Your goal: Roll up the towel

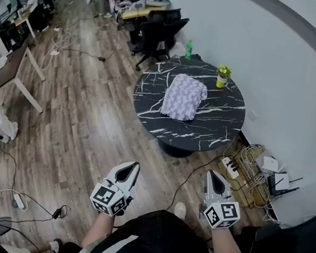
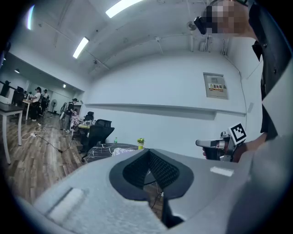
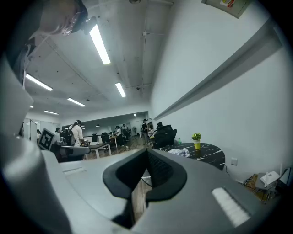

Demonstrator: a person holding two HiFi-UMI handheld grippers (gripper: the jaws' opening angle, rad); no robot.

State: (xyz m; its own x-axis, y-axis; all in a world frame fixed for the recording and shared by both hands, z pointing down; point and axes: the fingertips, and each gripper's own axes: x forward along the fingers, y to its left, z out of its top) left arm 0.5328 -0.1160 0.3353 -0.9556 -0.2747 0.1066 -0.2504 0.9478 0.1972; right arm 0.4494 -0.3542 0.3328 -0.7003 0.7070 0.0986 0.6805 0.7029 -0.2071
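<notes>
Two hand-held grippers with marker cubes hang low in front of the person, above the wooden plank floor (image 1: 84,134) and well short of the task's thing. The left gripper (image 1: 135,165) has its jaws pressed fully together with nothing between them, and the right gripper (image 1: 213,174) is the same, closed and empty; each gripper's own view confirms this. The crumpled pale lilac-and-white patterned cloth towel (image 1: 184,96) lies about the middle of a round black marble-look table (image 1: 152,125) with white veins, straight ahead of the person and well apart from both sets of jaws. Its longer side seems to run from the table's near edge toward its far edge, slightly slanted. It sits roughly between the lines of the two grippers, so neither hand looks clearly nearer. A small yellow-green plant pot (image 1: 222,76) stands near the far right edge, apart from the towel, and a green bottle (image 1: 189,50) stands at the far edge. Rolling has not begun; the next move would likely be stepping forward and opening the jaws at the towel's near end.
</notes>
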